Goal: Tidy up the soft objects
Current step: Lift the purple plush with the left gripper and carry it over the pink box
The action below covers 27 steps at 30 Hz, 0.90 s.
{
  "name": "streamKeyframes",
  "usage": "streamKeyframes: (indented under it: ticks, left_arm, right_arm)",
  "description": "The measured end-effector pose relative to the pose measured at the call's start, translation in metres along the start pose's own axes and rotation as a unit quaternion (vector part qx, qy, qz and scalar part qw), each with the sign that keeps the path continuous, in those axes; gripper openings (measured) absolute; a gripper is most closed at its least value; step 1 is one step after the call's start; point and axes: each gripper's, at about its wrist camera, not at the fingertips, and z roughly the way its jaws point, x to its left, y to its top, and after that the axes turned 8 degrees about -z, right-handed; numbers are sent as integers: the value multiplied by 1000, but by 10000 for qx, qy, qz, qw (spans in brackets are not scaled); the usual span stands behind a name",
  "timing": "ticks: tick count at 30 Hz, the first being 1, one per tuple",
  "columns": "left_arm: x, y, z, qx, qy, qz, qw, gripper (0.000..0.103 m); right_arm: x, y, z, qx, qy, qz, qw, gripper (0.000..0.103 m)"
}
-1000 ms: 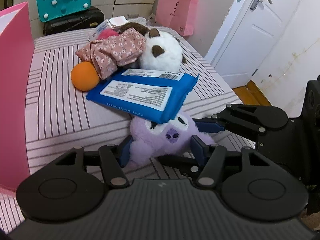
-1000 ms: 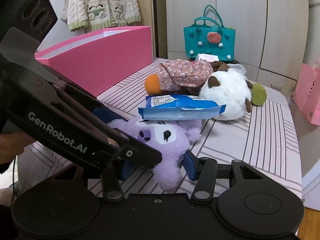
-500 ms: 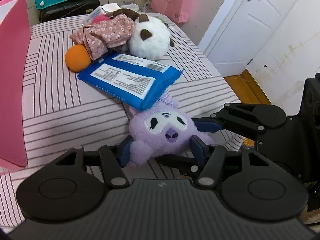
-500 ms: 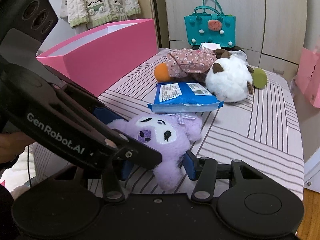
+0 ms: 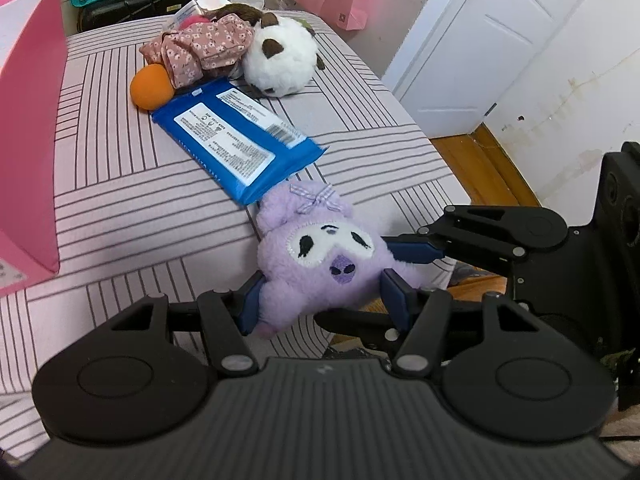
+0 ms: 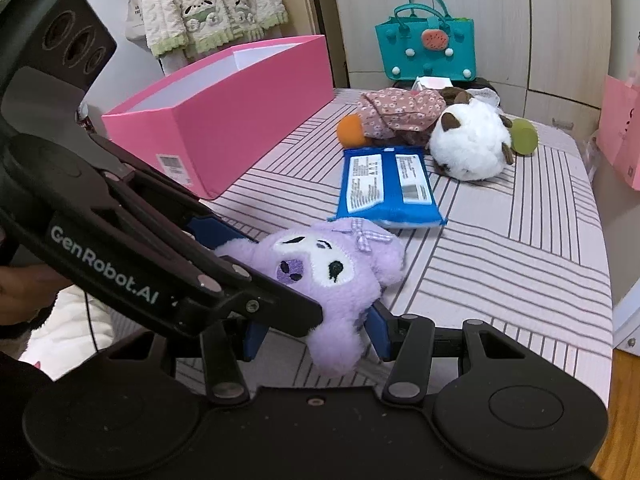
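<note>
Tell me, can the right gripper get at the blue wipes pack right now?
Probably not: the right gripper and left gripper both clamp the purple plush. The wipes pack itself lies uncovered beyond it.

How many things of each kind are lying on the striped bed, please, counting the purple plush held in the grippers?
Plush toys: 2, purple plush and white plush
Balls: 2, orange ball and green ball
Wipes packs: 1, blue pack
Floral cloths: 1
Boxes: 1, pink box
Total: 7
</note>
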Motion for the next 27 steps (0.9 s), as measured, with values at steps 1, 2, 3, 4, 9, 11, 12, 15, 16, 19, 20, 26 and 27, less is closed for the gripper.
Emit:
streamKeyframes:
  ticks: [1, 2, 3, 4, 9, 11, 12, 15, 16, 19, 20, 26, 27]
  left_arm:
    - [0, 0, -2, 31, -4, -5, 10000, 59]
    - [0, 0, -5, 54, -10, -24, 10000, 59]
    - [0, -1, -8, 68, -11, -34, 10000, 59]
    - [0, -1, -12, 75, -8, -34, 10000, 59]
    - [4, 1, -32, 88, -28, -143, 9999, 59]
    - [8, 1, -40, 57, -50, -197, 9998, 59]
    - [10, 0, -44, 40, -47, -224, 9997, 59]
    - [15, -3, -56, -43, 8, -312, 9995, 59]
    - [18, -4, -60, -60, 23, -343, 9994, 59]
    - [26, -9, -71, -66, 54, -547, 9985, 59]
    - [29, -10, -75, -71, 73, -605, 9981, 59]
    - [44, -15, -102, -157, 204, -818, 9963, 60]
    - [45, -15, -107, -190, 226, -828, 9961, 60]
  right_arm:
    - [2, 1, -1, 22, 22, 2, 10000, 57]
    - [4, 2, -3, 41, 42, -7, 10000, 57]
    - [6, 4, -4, 56, 63, -19, 10000, 57]
    - [8, 5, -5, 64, 78, -41, 9999, 57]
    - [20, 18, -11, 99, 188, -203, 9996, 57]
    - [25, 24, -14, 71, 223, -292, 9993, 57]
    - [28, 26, -15, 54, 238, -326, 9992, 57]
    - [38, 34, -15, 21, 303, -452, 9985, 57]
    - [41, 36, -15, 22, 324, -490, 9983, 57]
    - [50, 43, -13, 57, 472, -611, 9970, 57]
    - [53, 46, -13, 70, 537, -641, 9965, 57]
    - [74, 63, -9, 76, 846, -894, 9924, 57]
    - [78, 67, -9, 54, 880, -944, 9916, 57]
